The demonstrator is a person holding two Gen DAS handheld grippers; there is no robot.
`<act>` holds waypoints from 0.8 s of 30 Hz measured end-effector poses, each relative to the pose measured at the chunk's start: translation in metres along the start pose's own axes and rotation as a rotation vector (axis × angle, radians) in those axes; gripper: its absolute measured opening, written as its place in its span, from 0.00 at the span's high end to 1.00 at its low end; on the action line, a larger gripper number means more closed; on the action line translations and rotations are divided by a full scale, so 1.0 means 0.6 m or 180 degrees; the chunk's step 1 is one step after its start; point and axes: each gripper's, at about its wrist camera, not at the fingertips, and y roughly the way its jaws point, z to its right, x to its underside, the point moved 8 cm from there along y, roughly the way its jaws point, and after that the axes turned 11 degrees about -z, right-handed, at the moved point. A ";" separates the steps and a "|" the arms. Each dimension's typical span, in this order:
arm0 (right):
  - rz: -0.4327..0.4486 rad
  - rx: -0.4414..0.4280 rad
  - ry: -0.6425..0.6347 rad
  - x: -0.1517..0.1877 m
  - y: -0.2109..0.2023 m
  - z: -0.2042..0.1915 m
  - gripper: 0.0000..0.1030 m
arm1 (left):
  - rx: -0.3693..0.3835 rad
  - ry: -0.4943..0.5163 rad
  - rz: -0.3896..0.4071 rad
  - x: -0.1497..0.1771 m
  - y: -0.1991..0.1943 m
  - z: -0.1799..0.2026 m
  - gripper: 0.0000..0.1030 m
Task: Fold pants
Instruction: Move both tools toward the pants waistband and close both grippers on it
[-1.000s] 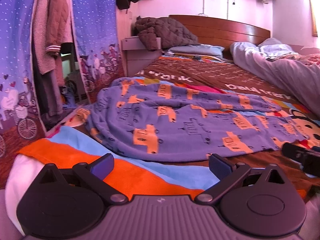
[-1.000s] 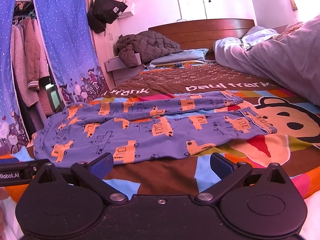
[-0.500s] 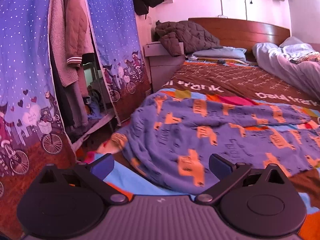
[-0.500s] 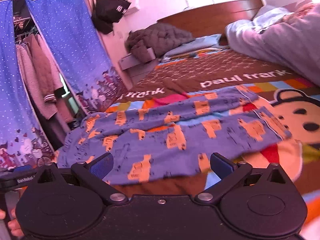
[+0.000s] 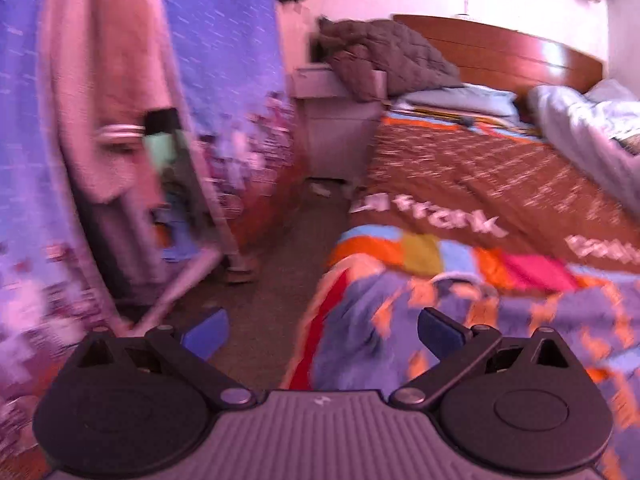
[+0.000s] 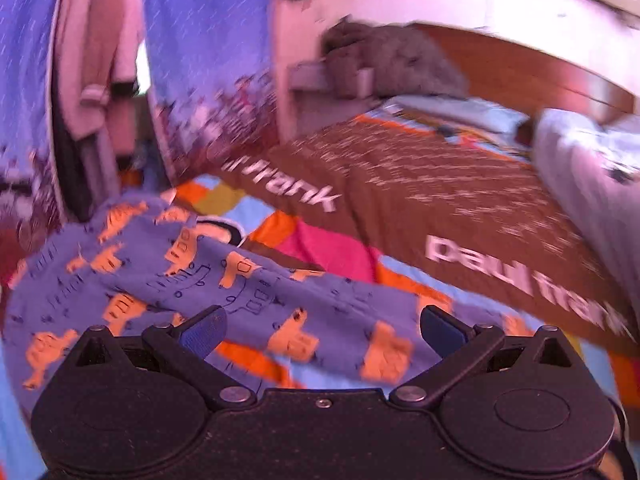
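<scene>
While both views are smeared by motion blur, the left gripper [image 5: 322, 330] plainly has its blue-padded fingers spread wide with nothing between them, one pad over the brown floor [image 5: 256, 320] and the other over the edge of the blue pyjama pants printed with orange vehicles [image 5: 500, 320]. Likewise spread and empty, the right gripper [image 6: 320, 330] hangs just above the same pants [image 6: 256, 292] (their waistband end lies toward the left of that view). They lie flat across the brown patchwork bedspread with white lettering [image 6: 420, 200], near the bed's side edge. Beyond stand a wooden headboard [image 5: 500, 56], a rumpled grey quilted jacket [image 5: 384, 56] and a blue dotted curtain [image 5: 224, 40].
</scene>
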 end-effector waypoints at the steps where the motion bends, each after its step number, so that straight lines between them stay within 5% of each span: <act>1: -0.0102 -0.0090 -0.0105 -0.020 0.033 0.001 0.01 | 0.0160 -0.0034 -0.0024 -0.025 0.024 0.001 0.00; 5: -0.0408 -0.0405 -0.0473 -0.086 0.124 -0.017 0.01 | 0.0484 0.0204 -0.0185 -0.093 0.120 0.027 0.00; 8: -0.0510 -0.0361 -0.0695 -0.131 0.189 -0.025 0.05 | 0.0536 0.0579 -0.0350 -0.114 0.200 0.060 0.01; 10: -0.0723 -0.0277 -0.0768 -0.145 0.242 -0.021 0.15 | 0.0402 0.0703 -0.0465 -0.111 0.244 0.070 0.13; 13: -0.0902 -0.0216 -0.0859 -0.151 0.291 -0.020 0.31 | 0.0437 0.0801 -0.0700 -0.100 0.291 0.073 0.19; 19: -0.0902 -0.0874 -0.0679 -0.154 0.306 -0.044 0.32 | 0.0648 0.0932 -0.0988 -0.083 0.319 0.066 0.32; 24: -0.1061 -0.0930 -0.0889 -0.128 0.320 -0.080 0.43 | 0.0195 0.1533 -0.1154 -0.044 0.333 0.079 0.64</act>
